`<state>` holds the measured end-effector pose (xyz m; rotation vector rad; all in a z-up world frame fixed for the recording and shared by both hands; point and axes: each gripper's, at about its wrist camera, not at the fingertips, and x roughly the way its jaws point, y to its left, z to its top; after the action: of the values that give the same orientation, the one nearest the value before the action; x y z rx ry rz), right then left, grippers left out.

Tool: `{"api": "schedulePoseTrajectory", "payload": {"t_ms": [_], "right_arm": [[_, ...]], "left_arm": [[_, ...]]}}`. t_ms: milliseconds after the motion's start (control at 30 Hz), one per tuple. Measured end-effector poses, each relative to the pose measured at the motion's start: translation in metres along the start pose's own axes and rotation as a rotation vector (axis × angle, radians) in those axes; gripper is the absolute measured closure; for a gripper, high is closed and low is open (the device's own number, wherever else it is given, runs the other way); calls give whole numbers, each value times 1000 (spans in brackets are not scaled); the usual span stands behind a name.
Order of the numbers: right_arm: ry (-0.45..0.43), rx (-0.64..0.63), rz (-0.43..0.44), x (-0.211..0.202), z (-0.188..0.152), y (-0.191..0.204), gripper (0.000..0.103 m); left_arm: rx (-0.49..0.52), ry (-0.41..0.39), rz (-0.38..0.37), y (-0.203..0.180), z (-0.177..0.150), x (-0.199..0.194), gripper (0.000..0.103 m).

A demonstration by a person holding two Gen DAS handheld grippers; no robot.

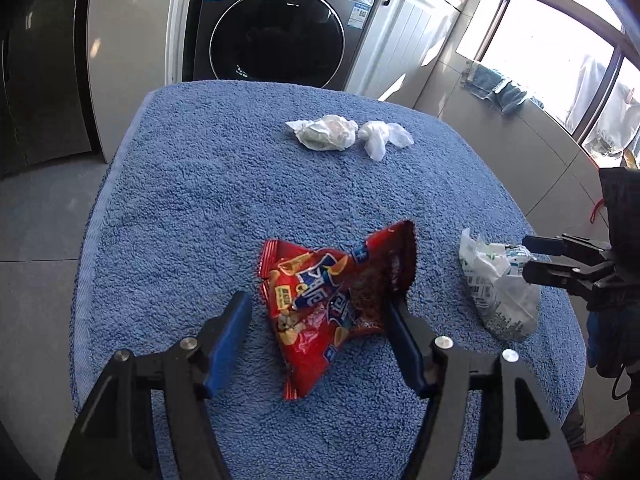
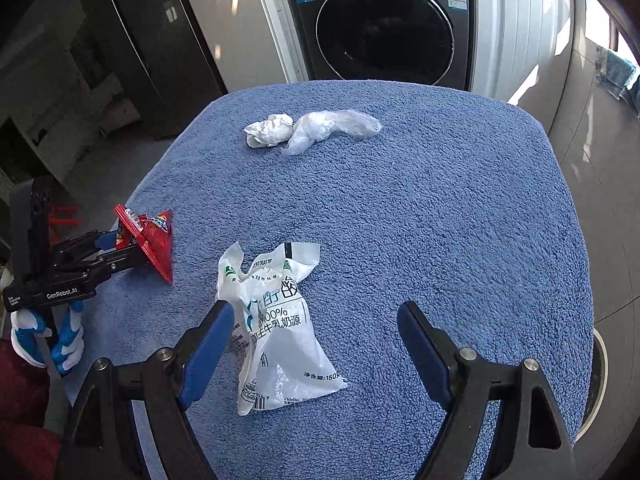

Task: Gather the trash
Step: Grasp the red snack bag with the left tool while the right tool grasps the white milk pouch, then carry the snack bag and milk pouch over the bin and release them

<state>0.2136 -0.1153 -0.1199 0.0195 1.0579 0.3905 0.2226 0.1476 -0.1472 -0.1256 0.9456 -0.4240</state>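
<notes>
1. On a counter [image 1: 192,184] draped in a blue towel [image 2: 440,208], four pieces of trash lie scattered in front of a dark front-loading washing machine [image 1: 276,36].

2. The left tool [image 1: 318,312] stands wide apart, its blue-padded fingers [image 1: 230,336] set either side of a red snack bag [image 1: 328,300]. The bag lies crumpled between them; its right edge meets the right finger, while the left finger sits just clear of it.

3. From the right wrist view, that same left tool [image 2: 132,248] reaches in from the counter's left edge with the red snack bag [image 2: 154,240] at its tips, the handle gripped by a hand in a blue and white glove [image 2: 60,340].

4. The right tool [image 2: 316,340] is also spread wide. A white milk pouch [image 2: 276,332] printed with dark characters lies flat between its fingers, pressed up against the left pad [image 2: 208,348] and well apart from the right one.

5. In the left wrist view the right tool [image 1: 528,258] comes in from the right, its tips at the edge of the white milk pouch [image 1: 496,288]; whether either finger presses the pouch from that angle cannot be told.

6. Farther back, near the towel's far edge, a wad of crumpled paper [image 2: 270,130] touches a twisted clear plastic wrap [image 2: 332,128]. Both lie well apart from either tool.

7. Tiled floor [image 1: 492,128] surrounds the counter, with bright windows [image 1: 552,40] at the right.
</notes>
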Motion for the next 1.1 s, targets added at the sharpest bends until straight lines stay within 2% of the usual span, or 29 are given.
{"api": "schedulePoseTrajectory", "payload": {"t_ms": [67, 200, 267, 300, 367, 400, 467, 533, 633, 867, 1100], "right_arm": [[19, -9, 8, 7, -2, 2, 20], [40, -26, 24, 16, -4, 5, 20], [44, -33, 32, 18, -5, 7, 20], [44, -35, 34, 18, -6, 7, 21], [43, -35, 44, 22, -5, 7, 31], [45, -36, 47, 22, -6, 7, 39], [45, -37, 56, 23, -6, 8, 45], [43, -45, 67, 22, -8, 10, 60], [22, -59, 82, 15, -11, 13, 72], [-67, -72, 89, -15, -14, 16, 84], [-151, -93, 52, -52, -21, 16, 85]], "left_arm": [[-7, 11, -3, 0, 0, 4, 54], [-37, 16, -10, 3, -1, 7, 69], [-49, 8, -17, 3, -2, 6, 83], [-55, 4, -22, 2, -2, 5, 86], [-59, -7, -19, -2, -3, 1, 93], [-59, -13, -17, -4, -3, 0, 94], [-59, -21, -13, -9, -4, -2, 97], [-59, -28, -14, -13, -6, -5, 97], [-53, -40, -8, -19, -7, -12, 97], [-32, -72, 4, -32, -7, -33, 97], [18, -111, 19, -55, -4, -52, 97]]}}
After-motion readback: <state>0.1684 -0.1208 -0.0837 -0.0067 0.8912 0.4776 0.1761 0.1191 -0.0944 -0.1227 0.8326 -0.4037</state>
